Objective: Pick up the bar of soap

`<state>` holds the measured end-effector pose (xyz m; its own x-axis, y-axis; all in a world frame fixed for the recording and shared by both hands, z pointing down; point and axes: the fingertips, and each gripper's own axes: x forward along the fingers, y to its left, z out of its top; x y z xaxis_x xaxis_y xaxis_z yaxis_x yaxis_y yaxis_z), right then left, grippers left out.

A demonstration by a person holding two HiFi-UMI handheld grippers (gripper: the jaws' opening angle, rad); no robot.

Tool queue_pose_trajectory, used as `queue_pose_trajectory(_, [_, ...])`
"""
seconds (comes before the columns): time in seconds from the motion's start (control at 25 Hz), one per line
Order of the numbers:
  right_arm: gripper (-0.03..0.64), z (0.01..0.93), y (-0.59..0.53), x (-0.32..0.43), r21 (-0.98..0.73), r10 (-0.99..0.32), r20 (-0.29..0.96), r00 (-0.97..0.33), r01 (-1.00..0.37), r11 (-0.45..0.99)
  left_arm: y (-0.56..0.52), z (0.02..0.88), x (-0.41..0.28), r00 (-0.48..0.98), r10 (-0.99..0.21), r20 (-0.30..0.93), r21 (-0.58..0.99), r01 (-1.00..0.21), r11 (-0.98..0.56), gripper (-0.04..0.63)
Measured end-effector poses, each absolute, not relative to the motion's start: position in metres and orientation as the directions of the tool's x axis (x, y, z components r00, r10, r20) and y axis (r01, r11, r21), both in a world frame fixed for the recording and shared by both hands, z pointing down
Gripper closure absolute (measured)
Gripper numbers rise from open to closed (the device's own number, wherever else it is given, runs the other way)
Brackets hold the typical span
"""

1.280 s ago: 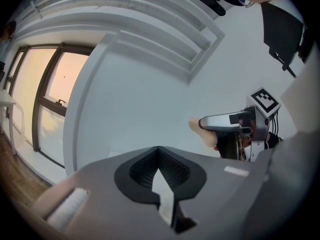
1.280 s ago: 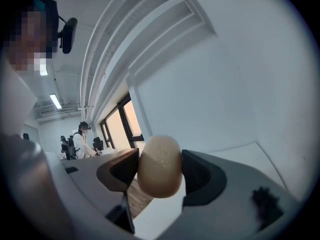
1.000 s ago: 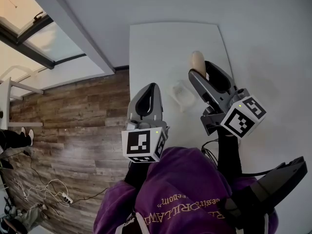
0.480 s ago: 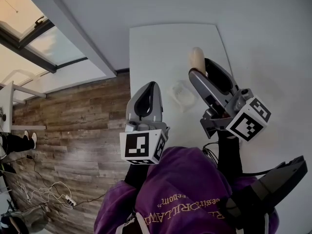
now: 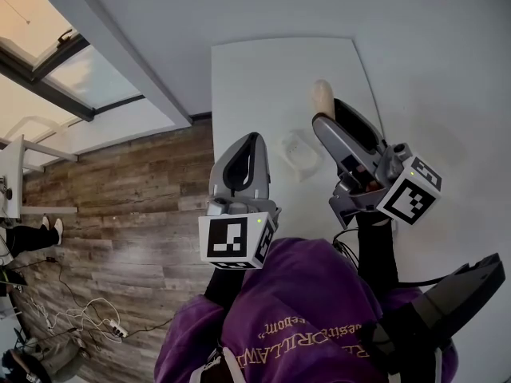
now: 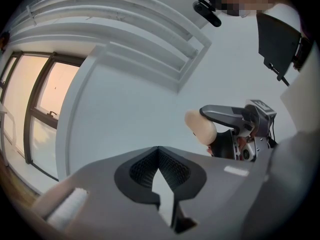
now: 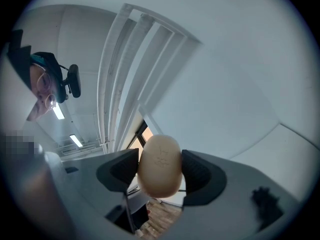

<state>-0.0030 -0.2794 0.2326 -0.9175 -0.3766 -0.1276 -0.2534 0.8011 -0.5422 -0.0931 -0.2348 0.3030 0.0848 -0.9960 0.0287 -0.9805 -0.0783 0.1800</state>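
The right gripper (image 5: 326,120) pinches the bar of soap (image 5: 322,96) between its fingers, up off the white tabletop (image 5: 255,78). A pale dish (image 5: 300,152) lies on the tabletop between both grippers. The left gripper (image 5: 250,140) has its fingers closed on nothing.

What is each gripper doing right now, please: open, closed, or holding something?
Left gripper: jaws closed, nothing between them.
Right gripper: jaws closed on the bar of soap.
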Motion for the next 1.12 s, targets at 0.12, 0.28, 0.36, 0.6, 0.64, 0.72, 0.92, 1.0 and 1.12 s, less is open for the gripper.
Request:
queue_pose_trajectory(0.12, [0.342,0.234,-0.28,-0.003,-0.533,-0.37,-0.13,-0.92,-0.249,0.808,-0.236,0.305,-0.095,0.081,-0.996,0.031,0.178,-0.981,-0.074,0.591])
queue_pose_trajectory(0.28, [0.342,0.23,-0.277,-0.004,-0.516,-0.353,-0.144,-0.924,-0.235,0.824,-0.239,0.304,-0.096,0.079,-0.997,0.027,0.178,-0.981,-0.073,0.591])
queue_pose_trajectory(0.36, [0.342,0.229,-0.277,-0.003,-0.508,-0.352,-0.146,-0.924,-0.235,0.828,-0.24,0.304,-0.096,0.079,-0.997,0.026,0.179,-0.981,-0.074,0.591])
queue_pose_trajectory(0.6, [0.342,0.23,-0.277,-0.002,-0.502,-0.36,-0.142,-0.922,-0.247,0.829,-0.241,0.303,-0.094,0.082,-0.996,0.028,0.181,-0.981,-0.076,0.591])
queue_pose_trajectory(0.64, [0.342,0.23,-0.277,-0.002,-0.501,-0.36,-0.14,-0.922,-0.248,0.829,-0.241,0.303,-0.093,0.083,-0.996,0.028,0.18,-0.981,-0.076,0.59])
queue_pose_trajectory(0.72, [0.342,0.23,-0.277,-0.002,-0.501,-0.356,-0.145,-0.923,-0.242,0.831,-0.241,0.304,-0.093,0.081,-0.996,0.03,0.179,-0.981,-0.075,0.589])
queue_pose_trajectory(0.92, [0.342,0.226,-0.276,-0.003,-0.512,-0.348,-0.179,-0.92,-0.215,0.832,-0.24,0.303,-0.094,0.083,-0.996,0.029,0.178,-0.981,-0.076,0.589])
queue_pose_trajectory(1.0, [0.342,0.225,-0.276,-0.002,-0.513,-0.351,-0.183,-0.918,-0.216,0.831,-0.24,0.302,-0.094,0.084,-0.996,0.028,0.178,-0.981,-0.078,0.591])
queue_pose_trajectory(1.12, [0.342,0.223,-0.276,-0.002,-0.512,-0.352,-0.191,-0.916,-0.213,0.832,-0.24,0.301,-0.094,0.081,-0.996,0.025,0.177,-0.981,-0.075,0.591])
